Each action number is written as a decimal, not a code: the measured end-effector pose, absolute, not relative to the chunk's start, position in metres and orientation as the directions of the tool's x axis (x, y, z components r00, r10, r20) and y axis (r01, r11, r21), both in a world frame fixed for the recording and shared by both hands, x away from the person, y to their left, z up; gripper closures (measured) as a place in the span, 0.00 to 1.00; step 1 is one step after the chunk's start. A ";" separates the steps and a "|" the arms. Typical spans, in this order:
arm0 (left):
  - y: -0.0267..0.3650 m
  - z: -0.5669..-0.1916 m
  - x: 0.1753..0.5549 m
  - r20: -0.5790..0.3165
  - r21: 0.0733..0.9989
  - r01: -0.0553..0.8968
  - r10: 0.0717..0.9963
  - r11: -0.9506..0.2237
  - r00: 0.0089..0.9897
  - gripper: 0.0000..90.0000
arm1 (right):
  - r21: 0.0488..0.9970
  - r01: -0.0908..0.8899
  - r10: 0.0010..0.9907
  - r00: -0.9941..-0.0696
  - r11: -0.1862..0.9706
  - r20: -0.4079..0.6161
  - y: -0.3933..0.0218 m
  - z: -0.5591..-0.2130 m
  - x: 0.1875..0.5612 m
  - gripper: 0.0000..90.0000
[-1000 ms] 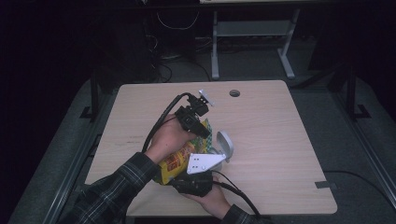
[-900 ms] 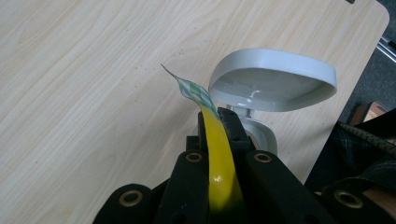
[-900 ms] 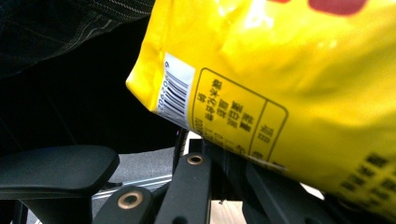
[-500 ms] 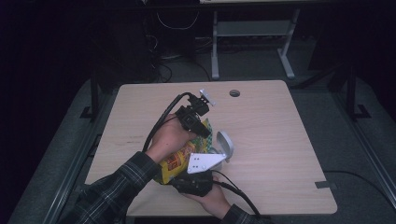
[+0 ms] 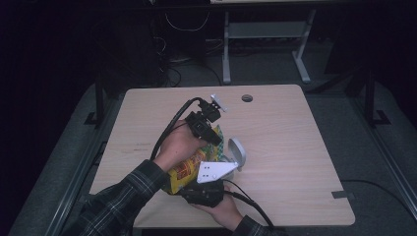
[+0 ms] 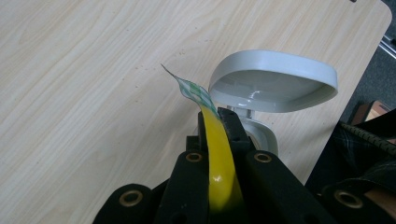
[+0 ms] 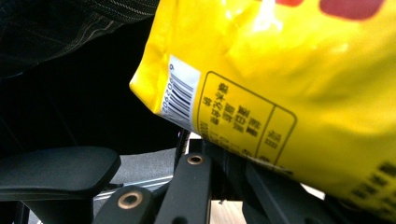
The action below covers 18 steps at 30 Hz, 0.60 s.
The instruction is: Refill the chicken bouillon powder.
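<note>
We have the yellow snack bag pinched at both ends above the table: left gripper clamped on its top edge, right gripper shut on the bottom. Next, probably, tipping it toward the white lidded container, which needs steady wrists.

my table is a pale wood-grain top with rounded corners, and a round cable hole sits near its far edge. a strip of grey tape lies at its right edge near the front corner. close to the middle, in front of me, stands 1 small white container with its hinged lid tipped up; in my left gripper view that lid is a glossy rounded shell above the wood.
</note>
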<state>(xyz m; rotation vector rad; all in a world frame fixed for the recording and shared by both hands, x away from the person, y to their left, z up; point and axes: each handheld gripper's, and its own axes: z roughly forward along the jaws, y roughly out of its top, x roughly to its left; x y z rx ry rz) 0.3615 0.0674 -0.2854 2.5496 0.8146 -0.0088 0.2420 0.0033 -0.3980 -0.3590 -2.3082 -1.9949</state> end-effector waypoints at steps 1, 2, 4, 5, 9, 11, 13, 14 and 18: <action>0.067 -0.286 0.361 -0.145 0.427 0.553 0.550 -0.715 0.822 1.00 | 0.967 0.221 0.130 -0.970 0.130 0.204 0.003 -0.398 0.242 1.00; 0.067 -0.285 0.361 -0.144 0.428 0.554 0.550 -0.715 0.822 1.00 | 0.967 0.220 0.130 -0.970 0.130 0.204 0.003 -0.398 0.242 1.00; 0.067 -0.285 0.361 -0.144 0.427 0.553 0.551 -0.715 0.822 1.00 | 0.967 0.220 0.130 -0.971 0.129 0.203 0.003 -0.398 0.242 1.00; 0.067 -0.285 0.361 -0.143 0.427 0.553 0.551 -0.716 0.822 1.00 | 0.967 0.219 0.130 -0.971 0.128 0.203 0.003 -0.398 0.242 1.00; 0.066 -0.285 0.361 -0.144 0.428 0.556 0.553 -0.713 0.820 1.00 | 0.967 0.219 0.130 -0.971 0.128 0.202 0.003 -0.398 0.242 1.00; 0.066 -0.285 0.361 -0.143 0.430 0.556 0.554 -0.712 0.820 1.00 | 0.968 0.218 0.130 -0.971 0.127 0.201 0.003 -0.398 0.242 1.00; 0.066 -0.285 0.361 -0.143 0.430 0.556 0.554 -0.711 0.820 1.00 | 0.968 0.218 0.130 -0.971 0.128 0.201 0.003 -0.398 0.242 1.00; 0.066 -0.285 0.361 -0.142 0.431 0.556 0.554 -0.711 0.820 1.00 | 0.968 0.218 0.130 -0.971 0.128 0.201 0.003 -0.398 0.242 1.00; 0.066 -0.285 0.361 -0.142 0.430 0.556 0.555 -0.712 0.820 1.00 | 0.968 0.217 0.129 -0.971 0.128 0.201 0.003 -0.398 0.242 1.00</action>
